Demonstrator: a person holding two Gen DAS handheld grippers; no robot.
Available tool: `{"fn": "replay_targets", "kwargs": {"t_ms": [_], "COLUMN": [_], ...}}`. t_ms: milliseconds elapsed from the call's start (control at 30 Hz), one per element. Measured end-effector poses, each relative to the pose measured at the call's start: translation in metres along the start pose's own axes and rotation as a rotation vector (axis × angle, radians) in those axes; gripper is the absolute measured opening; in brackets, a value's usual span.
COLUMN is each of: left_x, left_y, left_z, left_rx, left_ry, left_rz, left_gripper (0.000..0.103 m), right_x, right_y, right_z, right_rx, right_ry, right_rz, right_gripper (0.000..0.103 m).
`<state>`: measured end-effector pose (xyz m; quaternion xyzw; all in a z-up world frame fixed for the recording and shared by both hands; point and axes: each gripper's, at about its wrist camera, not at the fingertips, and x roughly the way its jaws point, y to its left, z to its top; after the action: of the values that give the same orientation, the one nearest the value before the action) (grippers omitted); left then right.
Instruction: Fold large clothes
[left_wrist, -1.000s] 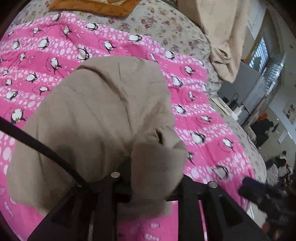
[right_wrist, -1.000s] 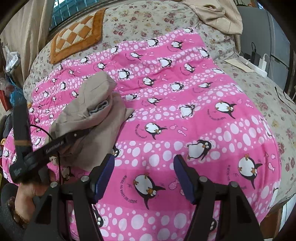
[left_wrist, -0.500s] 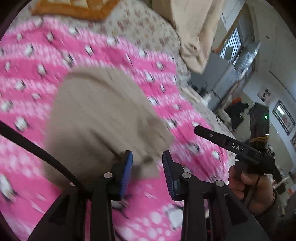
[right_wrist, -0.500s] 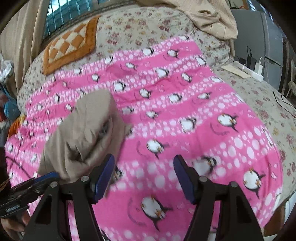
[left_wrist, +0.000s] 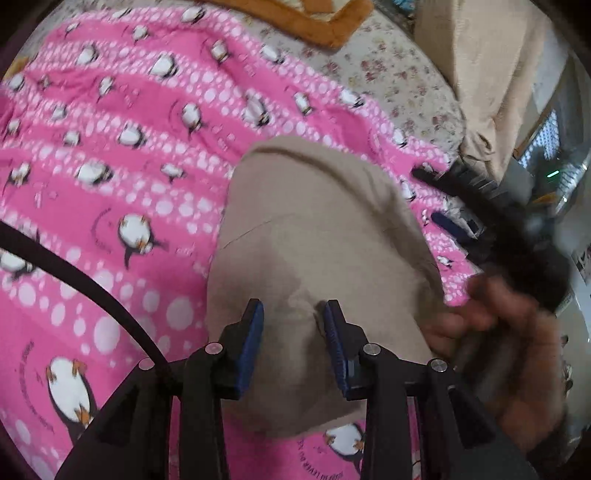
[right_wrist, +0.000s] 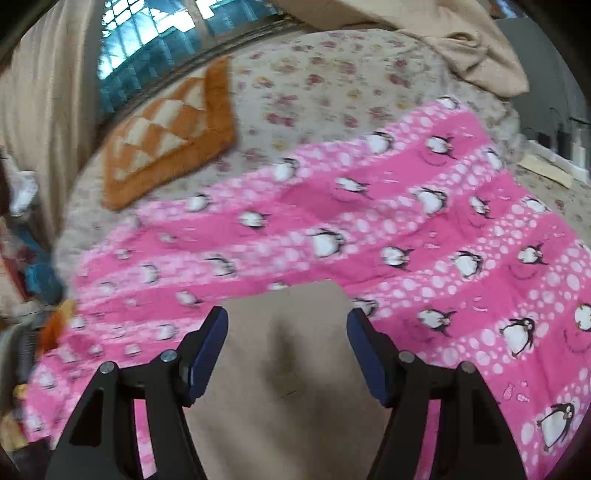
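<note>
A folded beige cloth garment (left_wrist: 317, 236) lies as a compact bundle on a pink fleece blanket printed with penguins and white dots (left_wrist: 110, 177), which is spread over a bed covered in a cream floral sheet (right_wrist: 325, 96).

In the left wrist view, the left claw (left_wrist: 293, 347) sits low over the near end of the garment, its blue-padded fingers parted with beige fabric showing in the gap between them; whether the pads actually touch the cloth cannot be told. To the right in the same view, blurred, the person's right hand (left_wrist: 509, 339) holds the black handle of the other tool, just beside the garment's edge.

In the right wrist view, the right claw (right_wrist: 288, 350) is spread wide above the beige garment (right_wrist: 288, 369), the bundle filling the space between the two blue pads without being pinched.

An orange and cream checked cushion (right_wrist: 166, 140) lies on the floral sheet beyond the blanket, well apart from the garment. A loose tan cloth (right_wrist: 454, 40) is heaped at the far side of the bed.
</note>
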<state>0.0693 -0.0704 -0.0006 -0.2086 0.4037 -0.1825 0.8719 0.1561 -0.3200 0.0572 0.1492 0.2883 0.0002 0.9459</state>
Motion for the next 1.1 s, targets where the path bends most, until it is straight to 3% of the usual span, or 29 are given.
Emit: {"fn": "replay_targets", "kwargs": {"t_ms": [33,100,167,300,400,500,533,567,633,767,867,933,1000,1033,1100], "left_x": [0.002,0.005,0.006,0.006,0.008,0.009,0.009,0.01,0.013,0.014,0.014,0.013,0.013,0.013,0.013], "left_y": [0.003,0.005,0.003,0.002,0.0,-0.004,-0.005,-0.008,-0.013,-0.016,-0.012,-0.01,-0.011,-0.011,-0.011], "left_z": [-0.003,-0.007,-0.008,-0.008,-0.009,-0.01,-0.01,-0.012,-0.014,-0.016,-0.015,-0.015,-0.015,-0.015,-0.015], "left_rx": [-0.014,-0.011,-0.003,-0.004,0.011,0.042,0.051,0.067,0.098,0.11,0.085,0.078,0.08,0.08,0.082], "left_ry": [0.016,0.037,0.041,0.047,0.043,0.033,0.031,0.029,0.023,0.01,0.011,0.01,0.01,0.009,0.006], "left_rz": [-0.001,0.009,0.022,0.031,0.039,0.042,0.04,0.041,0.061,0.097,0.088,0.083,0.082,0.081,0.08], "left_gripper": [0.015,0.015,0.015,0.015,0.015,0.015,0.016,0.017,0.017,0.017,0.017,0.017,0.017,0.017,0.017], "right_x": [0.017,0.037,0.041,0.027,0.049,0.088,0.11,0.123,0.132,0.117,0.075,0.047,0.03,0.03,0.045], "right_y": [-0.008,-0.026,-0.034,-0.032,-0.019,-0.009,-0.02,-0.031,-0.048,-0.034,-0.02,-0.001,0.034,0.049,0.072], "right_z": [-0.007,-0.016,-0.015,0.011,0.018,0.001,-0.01,-0.018,-0.023,-0.01,0.027,0.047,0.059,0.057,0.042], "right_rx": [-0.001,0.079,0.121,0.093,0.0,-0.211,-0.205,-0.172,-0.09,-0.177,-0.186,-0.195,-0.25,-0.292,-0.345], "right_ry": [0.048,0.131,0.153,0.052,0.165,0.269,0.337,0.385,0.414,0.414,0.249,0.142,0.094,0.117,0.192], "right_rz": [-0.065,-0.074,-0.046,0.007,0.113,-0.125,-0.167,-0.191,-0.167,-0.224,-0.297,-0.255,-0.11,-0.028,0.123], "right_gripper": [0.073,0.073,0.073,0.077,0.08,0.059,0.038,0.027,0.026,0.027,0.029,0.031,0.039,0.046,0.046]}}
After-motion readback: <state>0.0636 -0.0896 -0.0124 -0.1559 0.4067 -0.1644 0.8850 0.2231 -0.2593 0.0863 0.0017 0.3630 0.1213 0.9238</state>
